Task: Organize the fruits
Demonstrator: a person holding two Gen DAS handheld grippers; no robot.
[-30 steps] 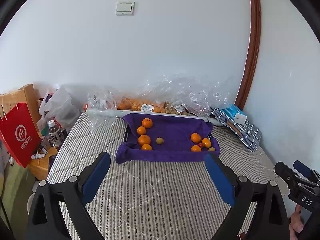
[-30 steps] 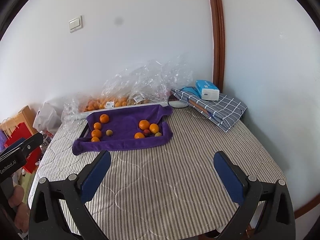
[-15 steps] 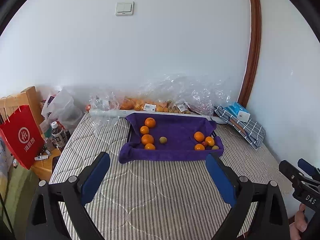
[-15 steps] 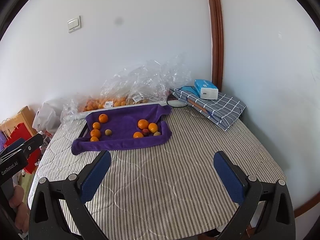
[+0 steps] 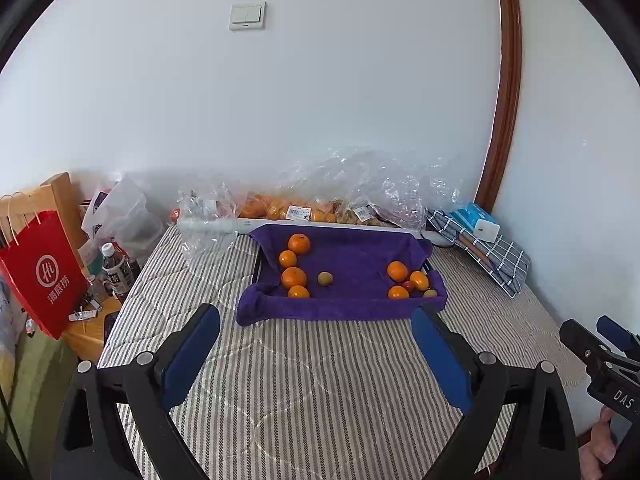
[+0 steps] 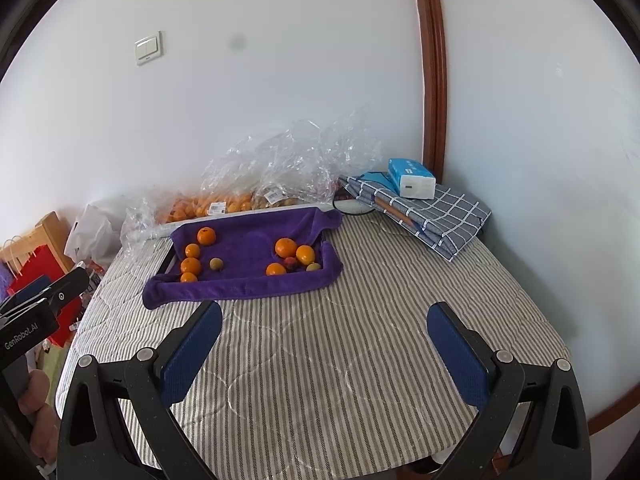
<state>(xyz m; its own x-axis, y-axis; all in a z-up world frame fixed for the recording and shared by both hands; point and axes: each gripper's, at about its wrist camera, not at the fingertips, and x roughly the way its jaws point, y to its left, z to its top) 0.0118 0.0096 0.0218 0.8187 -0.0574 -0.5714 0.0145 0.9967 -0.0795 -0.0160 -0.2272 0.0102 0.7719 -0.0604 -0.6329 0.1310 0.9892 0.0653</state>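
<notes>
Two grippers, both with blue-padded jaws spread wide and holding nothing, hover over a striped mattress (image 5: 320,380): the left gripper (image 5: 316,346) at 6 o'clock in the left wrist view, the right gripper (image 6: 324,342) at 6 o'clock in the right wrist view. A tray lined with a purple towel (image 5: 352,256) lies beyond both, well apart from the fingertips. On the towel, four oranges (image 5: 294,277) form a column at its 9 o'clock side, with a small greenish fruit (image 5: 325,279) just beside them; at the 3 o'clock side, three oranges, a small red fruit (image 5: 408,286) and another greenish fruit (image 5: 430,293) cluster together. Clear bags of fruit (image 5: 320,204) line the wall at 12 o'clock from the tray. A checked cloth (image 6: 440,216) bearing a tissue pack (image 6: 412,178) lies at 2 o'clock in the right wrist view. A red bag (image 5: 38,276) stands at 9 o'clock in the left wrist view, off the mattress.
</notes>
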